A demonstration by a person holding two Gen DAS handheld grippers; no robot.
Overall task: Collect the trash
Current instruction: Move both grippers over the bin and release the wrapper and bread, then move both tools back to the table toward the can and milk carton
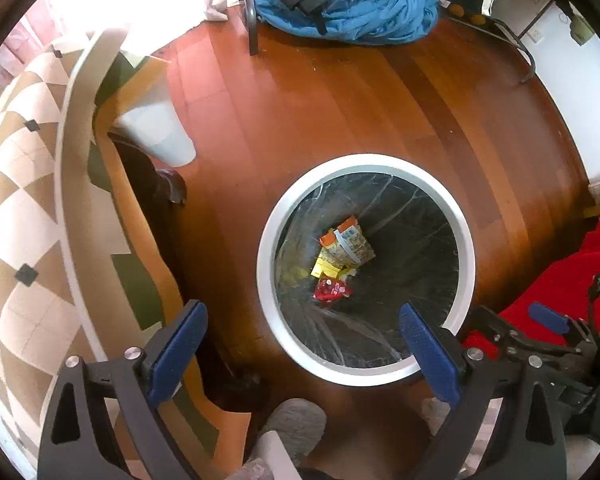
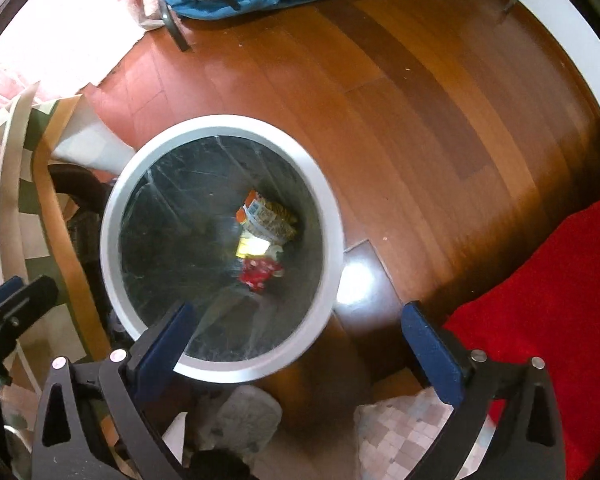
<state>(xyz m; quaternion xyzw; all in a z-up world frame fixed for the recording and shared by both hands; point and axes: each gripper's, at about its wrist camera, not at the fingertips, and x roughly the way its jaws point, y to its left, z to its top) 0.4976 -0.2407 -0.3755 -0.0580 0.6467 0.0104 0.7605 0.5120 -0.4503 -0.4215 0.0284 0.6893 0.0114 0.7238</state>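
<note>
Glossy wood floor (image 1: 340,100), red rug (image 2: 540,300) – both grippers (image 1: 300,344) (image 2: 296,344) spread, empty, over bin (image 1: 266,280); wrappers (image 1: 342,256) inside blurry.

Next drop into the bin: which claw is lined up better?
Left, probably. The left claw frames the white-rimmed round bin; the right claw hangs mostly over brown wooden floor, bin off to one side.

No readable text anywhere. Printed packaging on orange carton (image 1: 347,242) and red wrapper (image 1: 332,290) inside bin (image 1: 268,280), lettering too small and blurred to make out.
</note>
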